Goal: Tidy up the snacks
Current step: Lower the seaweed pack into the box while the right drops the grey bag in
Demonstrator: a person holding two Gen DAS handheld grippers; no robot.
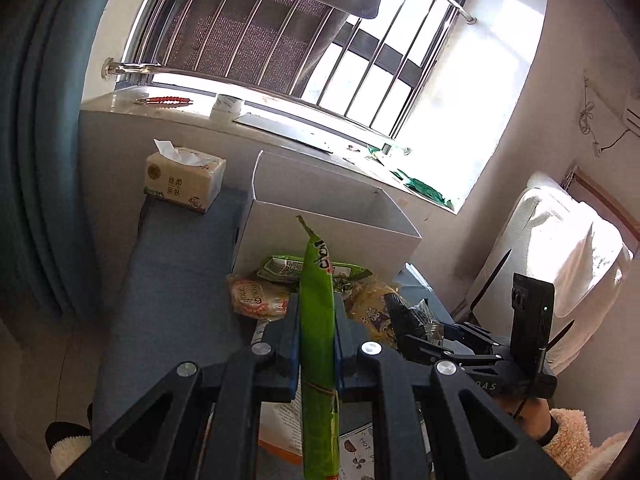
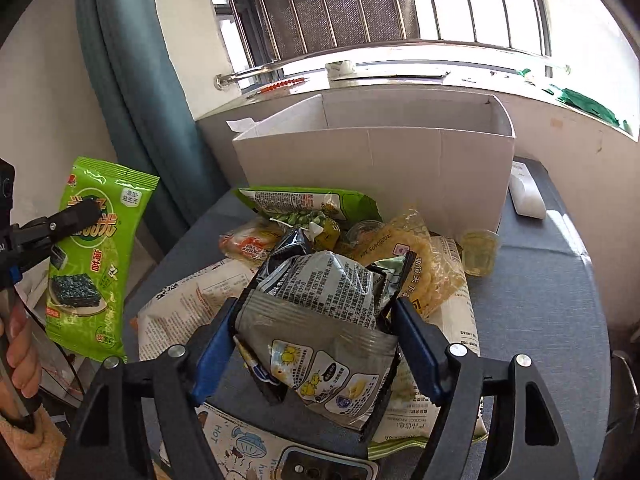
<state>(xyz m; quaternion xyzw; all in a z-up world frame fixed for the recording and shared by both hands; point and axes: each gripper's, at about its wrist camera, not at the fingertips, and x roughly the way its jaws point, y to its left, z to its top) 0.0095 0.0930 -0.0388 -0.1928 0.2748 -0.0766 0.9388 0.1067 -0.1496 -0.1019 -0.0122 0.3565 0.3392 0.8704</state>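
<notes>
The left gripper (image 1: 317,336) has its jaws closed tight on a green seaweed packet (image 2: 96,256), held edge-up in the air left of the pile. The right gripper (image 2: 316,340) has wider-set jaws around a grey snack bag (image 2: 320,320), apparently pinching it. Other snacks lie heaped on the blue worktop (image 2: 540,280) before a white box (image 2: 380,160) under a barred window (image 1: 360,80).
</notes>
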